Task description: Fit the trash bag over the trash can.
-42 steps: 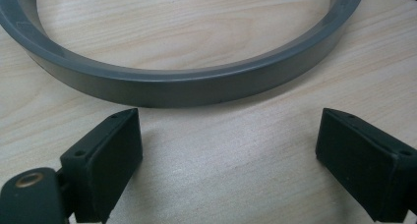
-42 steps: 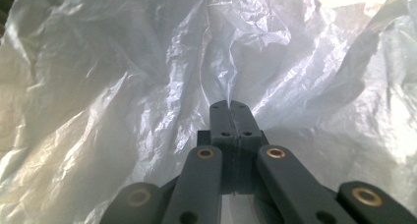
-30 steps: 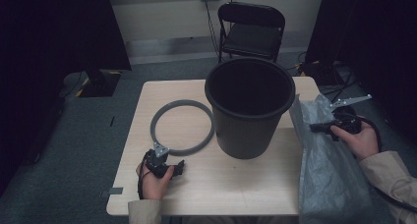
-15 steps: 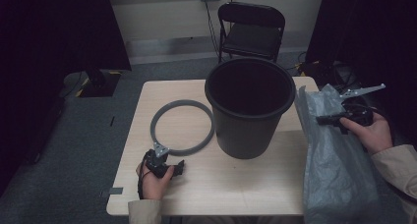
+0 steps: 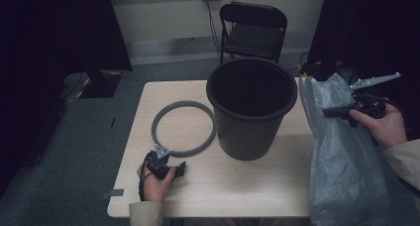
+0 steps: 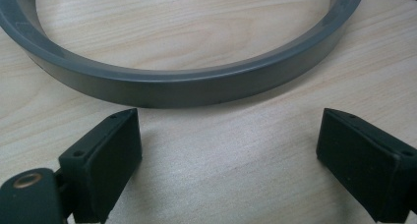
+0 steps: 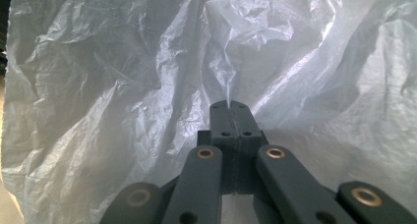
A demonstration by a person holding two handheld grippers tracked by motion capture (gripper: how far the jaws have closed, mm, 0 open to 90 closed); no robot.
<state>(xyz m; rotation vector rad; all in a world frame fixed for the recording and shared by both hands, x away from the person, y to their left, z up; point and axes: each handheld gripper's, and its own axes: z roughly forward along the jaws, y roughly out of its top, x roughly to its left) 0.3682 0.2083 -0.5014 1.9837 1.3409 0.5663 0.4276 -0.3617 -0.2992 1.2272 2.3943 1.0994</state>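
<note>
- One left gripper [image 5: 167, 167] rests on the near left part of the pale wooden surface [image 5: 247, 186], held in a person's left hand [image 5: 154, 182]; its jaws stand spread wide, with bare wood between them in the left gripper view.
- One grey ring [image 5: 183, 128] lies flat on the surface just beyond that gripper, its near rim close to the spread jaws but apart from them; the ring [image 6: 196, 89] curves across the top of the left gripper view.
- One black bucket [image 5: 251, 107] stands upright at the middle of the surface, mouth open to the camera, just right of the ring.
- One folding chair [image 5: 252, 30] stands on the floor beyond the far edge of the surface, behind the bucket.
- One translucent grey plastic bag [image 5: 341, 156] hangs at the right edge of the surface, just right of the bucket, its upper part lifted and its lower part draping down past the near right corner.
- One right gripper [image 5: 332, 111] grips the bag near its top, held in the person's right hand [image 5: 381, 127]; in the right gripper view the jaws are pressed together on a pleat of the bag [image 7: 147, 86], whose crumpled film spreads behind them.
</note>
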